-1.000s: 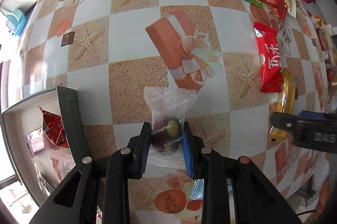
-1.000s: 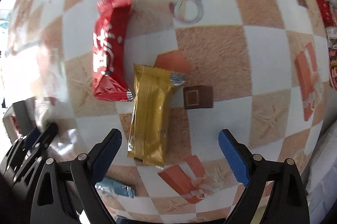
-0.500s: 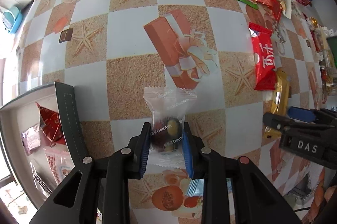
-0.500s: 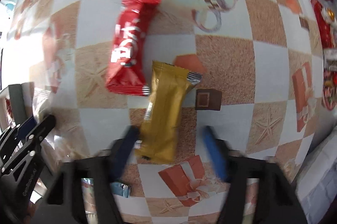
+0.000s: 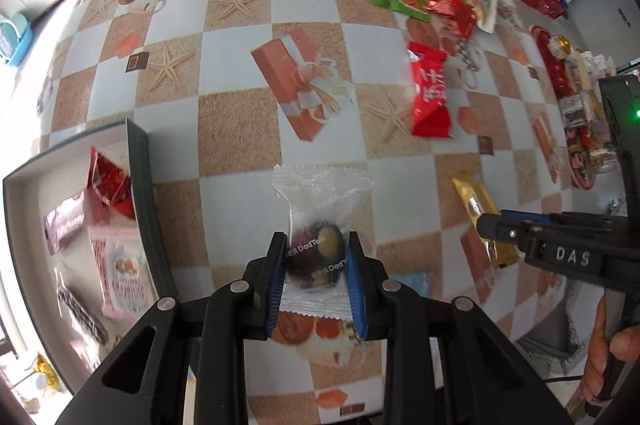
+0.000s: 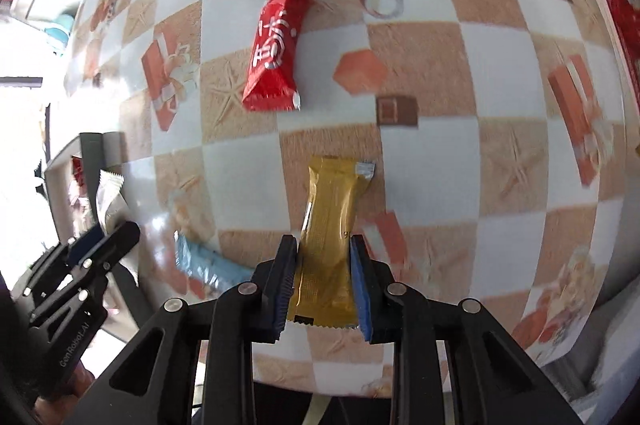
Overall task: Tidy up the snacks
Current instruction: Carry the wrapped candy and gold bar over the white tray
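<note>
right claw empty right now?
No, in the right wrist view the right claw is shut on the gold bar, its pads pressing both long edges.

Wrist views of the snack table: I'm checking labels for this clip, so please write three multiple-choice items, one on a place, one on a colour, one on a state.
1. Where does the grey box lie relative to the left gripper?
A. left B. right C. directly ahead
2. What colour is the bar in the right gripper?
A. green B. gold C. blue
3. What state is the left gripper in?
A. wide open B. shut on nothing C. shut on the clear packet

A: the box sits at the left view's left edge.
B: the wrapper is gold.
C: both pads press the packet.
</note>
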Tool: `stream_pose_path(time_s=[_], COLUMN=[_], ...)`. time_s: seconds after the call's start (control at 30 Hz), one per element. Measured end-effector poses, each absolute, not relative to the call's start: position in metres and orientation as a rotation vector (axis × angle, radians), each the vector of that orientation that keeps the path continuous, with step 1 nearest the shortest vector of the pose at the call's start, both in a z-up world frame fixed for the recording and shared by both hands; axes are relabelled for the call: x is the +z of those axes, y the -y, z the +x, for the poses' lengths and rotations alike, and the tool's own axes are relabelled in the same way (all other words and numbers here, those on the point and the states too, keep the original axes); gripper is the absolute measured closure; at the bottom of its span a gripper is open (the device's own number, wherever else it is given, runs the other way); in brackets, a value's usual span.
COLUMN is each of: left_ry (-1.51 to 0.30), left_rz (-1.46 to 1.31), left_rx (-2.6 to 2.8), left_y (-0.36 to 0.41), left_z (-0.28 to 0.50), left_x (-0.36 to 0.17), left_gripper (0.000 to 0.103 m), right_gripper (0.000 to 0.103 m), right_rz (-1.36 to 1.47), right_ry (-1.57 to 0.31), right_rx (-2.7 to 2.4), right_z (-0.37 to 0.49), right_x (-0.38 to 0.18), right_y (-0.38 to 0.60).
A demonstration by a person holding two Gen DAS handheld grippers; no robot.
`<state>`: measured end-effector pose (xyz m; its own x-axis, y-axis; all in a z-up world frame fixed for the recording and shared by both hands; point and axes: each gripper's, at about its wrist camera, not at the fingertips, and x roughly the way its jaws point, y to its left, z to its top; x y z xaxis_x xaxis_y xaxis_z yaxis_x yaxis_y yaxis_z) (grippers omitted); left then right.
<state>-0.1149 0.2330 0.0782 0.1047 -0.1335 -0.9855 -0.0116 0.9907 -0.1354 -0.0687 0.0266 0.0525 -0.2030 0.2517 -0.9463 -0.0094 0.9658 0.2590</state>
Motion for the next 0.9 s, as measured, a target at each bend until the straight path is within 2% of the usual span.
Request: stream_pose_path(time_s=[0.27,0.47,0.53,0.57,0.6,0.87,0.9], left_ry=[-1.444,-1.419,-1.406,-1.397,-1.390,-1.396,-1.398], left_rz=[-0.122,-0.154,-0.175,-0.180,-0.184,-0.201,-0.206], left_rx=[-0.115,-0.083,-0.070,-0.062,-0.055,0.045,0.065], left_y=[-0.248,-0.266,-0.275,-0.278,-0.282,-0.307,-0.310], left_z=[-0.136,-0.144,-0.148,-0.149,-0.151,-0.167,-0.170], left_x=[0.101,0.113,0.119,0.122,0.125,0.134,0.135], left_gripper=[0.072,0.072,0.072,0.072,0.072,0.072,0.072], right_gripper=[0.074,0.074,0.057,0.025,0.012,0.013,0.020], right_rz=[0.317,0.324,0.299,0.278,0.259,0.170,0.168], right_ry=[-1.755,-1.771,-1.793,-1.798,-1.794,-1.852,-1.868], right_rx=[0.230,0.239,0.218,0.201,0.181,0.170,0.185], right_z=[-0.091,-0.077,-0.076,-0.075,-0.075,-0.076,-0.079], right_x=[0.074,0.074,0.064,0.060,0.057,0.027,0.024], right_y=[0.003,0.003,-0.002,-0.002,-0.002,-0.017,-0.021])
